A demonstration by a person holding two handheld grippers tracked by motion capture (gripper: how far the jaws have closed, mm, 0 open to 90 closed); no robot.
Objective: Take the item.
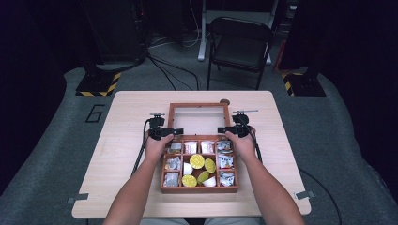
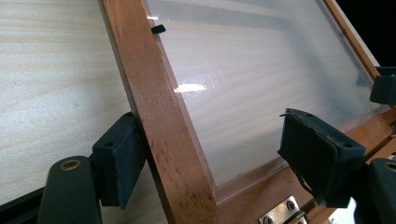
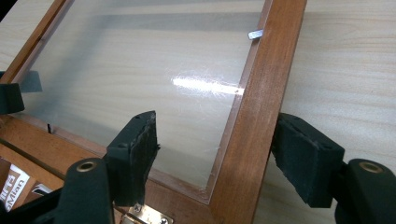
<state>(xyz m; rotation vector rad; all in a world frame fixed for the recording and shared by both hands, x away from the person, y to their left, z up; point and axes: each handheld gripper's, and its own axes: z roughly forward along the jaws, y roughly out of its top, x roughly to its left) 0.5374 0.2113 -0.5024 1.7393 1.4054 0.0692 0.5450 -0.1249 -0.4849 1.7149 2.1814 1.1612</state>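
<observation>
Lid (image 1: 199, 118) of the wooden box (image 1: 199, 188), swung back on its hinge (image 2: 280, 215) and lying behind the compartments on the table (image 1: 126, 112), showing pale wood grain through its clear pane (image 2: 243, 93). Straddling the lid's left rail (image 2: 159, 116) with the left tool (image 2: 215, 163), jaws spread: resting the outer pad (image 2: 123, 158) against the rail's outer face, holding the inner pad (image 2: 313, 154) apart from the wood, above the pane. Straddling the right rail (image 3: 261, 107) with the right tool (image 3: 219, 154) in mirror fashion, jaws likewise spread: holding the outer pad (image 3: 303, 154) just beside the rail and the inner pad (image 3: 135, 149) well off it, over the pane. Pinching nothing with either tool. Sitting in the box's compartments: yellow-topped cups (image 1: 197, 161) in the middle, small packets (image 1: 225, 161) along the sides. Standing beyond the table: a dark folding chair (image 1: 239, 47).
</observation>
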